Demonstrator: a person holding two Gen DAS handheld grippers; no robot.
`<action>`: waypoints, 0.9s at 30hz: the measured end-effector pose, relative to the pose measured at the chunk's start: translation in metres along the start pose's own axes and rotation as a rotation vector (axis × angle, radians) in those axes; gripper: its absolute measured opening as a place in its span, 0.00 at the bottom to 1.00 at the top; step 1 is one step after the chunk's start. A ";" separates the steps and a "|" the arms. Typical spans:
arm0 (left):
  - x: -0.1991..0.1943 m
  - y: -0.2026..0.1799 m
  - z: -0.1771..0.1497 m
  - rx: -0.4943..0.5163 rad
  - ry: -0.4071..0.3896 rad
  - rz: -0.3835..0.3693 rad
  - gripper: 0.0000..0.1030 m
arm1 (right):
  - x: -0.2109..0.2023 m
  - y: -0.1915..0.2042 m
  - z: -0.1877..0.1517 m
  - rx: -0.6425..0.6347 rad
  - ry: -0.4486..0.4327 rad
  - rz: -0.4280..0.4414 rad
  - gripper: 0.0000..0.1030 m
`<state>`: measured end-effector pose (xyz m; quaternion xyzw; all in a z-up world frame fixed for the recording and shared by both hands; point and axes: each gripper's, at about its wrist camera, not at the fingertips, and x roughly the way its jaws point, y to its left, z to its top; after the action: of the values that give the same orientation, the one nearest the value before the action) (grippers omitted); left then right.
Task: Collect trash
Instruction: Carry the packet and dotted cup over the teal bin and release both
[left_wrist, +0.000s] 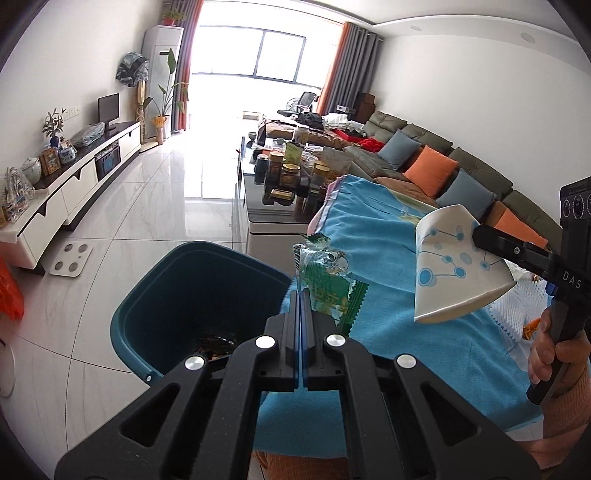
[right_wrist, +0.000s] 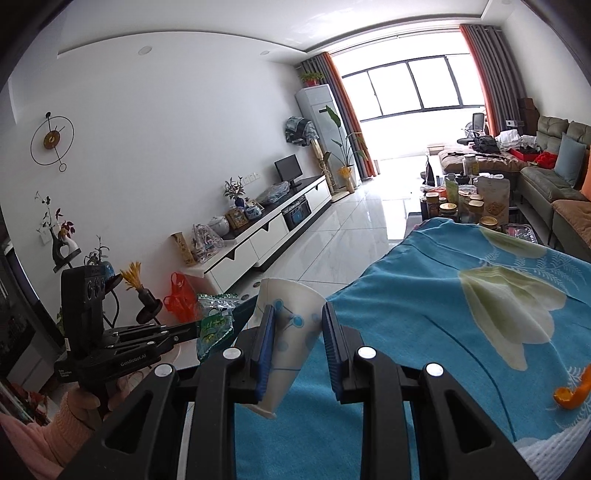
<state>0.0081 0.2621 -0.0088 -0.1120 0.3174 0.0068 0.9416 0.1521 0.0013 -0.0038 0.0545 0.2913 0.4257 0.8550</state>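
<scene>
Wrapper (left_wrist: 325, 280), crinkled, green and clear, is clamped in the left gripper (left_wrist: 300, 295), jaws fully closed on it; it sticks up from the fingertips, held just beside the near rim of the teal bin (left_wrist: 155, 295), over the edge of the blue cloth (left_wrist: 373, 236). Dark litter is seen at the bin's bottom. Paper cup (right_wrist: 291, 325), white with blue dot pattern, is pinched between the blue pads (right_wrist: 266, 343) of the right gripper (right_wrist: 299, 325), jaws narrowed onto it. In the left wrist view the cup is seen in the air above the cloth, tilted, mouth pointing down and left, wall dented, to the right of the wrapper and well apart from the bin. In the right wrist view the left gripper and wrapper are seen at the left, bin rim barely visible behind the cup. Orange peel (right_wrist: 572, 391) is left lying on the cloth at the right edge, well clear of both grippers. Bench (left_wrist: 258, 206) beyond the cloth is crowded with jars. A hand (left_wrist: 554, 354) in an orange sleeve is seen on the right gripper's handle.
</scene>
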 end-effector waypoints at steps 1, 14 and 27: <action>-0.001 0.005 0.000 -0.006 -0.001 0.010 0.01 | 0.005 0.002 0.001 -0.003 0.005 0.005 0.23; -0.005 0.067 -0.009 -0.086 0.018 0.088 0.01 | 0.062 0.031 0.012 -0.029 0.086 0.047 0.23; 0.026 0.095 -0.016 -0.146 0.081 0.131 0.01 | 0.118 0.040 0.013 -0.010 0.188 0.042 0.23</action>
<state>0.0112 0.3493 -0.0565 -0.1595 0.3606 0.0871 0.9148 0.1860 0.1187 -0.0331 0.0163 0.3669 0.4484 0.8149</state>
